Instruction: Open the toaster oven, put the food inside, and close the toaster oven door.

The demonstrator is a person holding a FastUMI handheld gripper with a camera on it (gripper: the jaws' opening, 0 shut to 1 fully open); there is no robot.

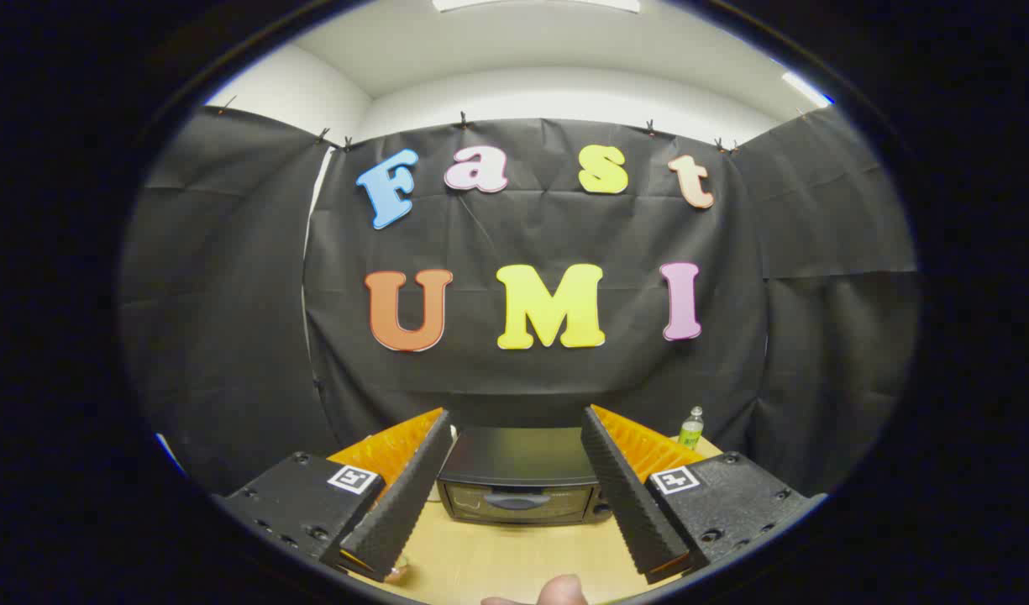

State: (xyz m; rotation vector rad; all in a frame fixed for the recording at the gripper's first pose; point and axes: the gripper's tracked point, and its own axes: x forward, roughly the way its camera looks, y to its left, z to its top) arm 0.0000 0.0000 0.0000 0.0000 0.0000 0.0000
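- The gripper [514, 479] is open, its fingers spread wide and holding nothing.
- The toaster oven [521, 479] stands on the wooden table [514, 563], beyond the fingers and between them, with its door closed.
- It looks rigid and heavy, so it should stay in place when pulled.
- The best hold is the curved door handle [517, 500]; it seems smooth, maybe slippery.
- A small bottle [691, 428] stands behind, near the oven.
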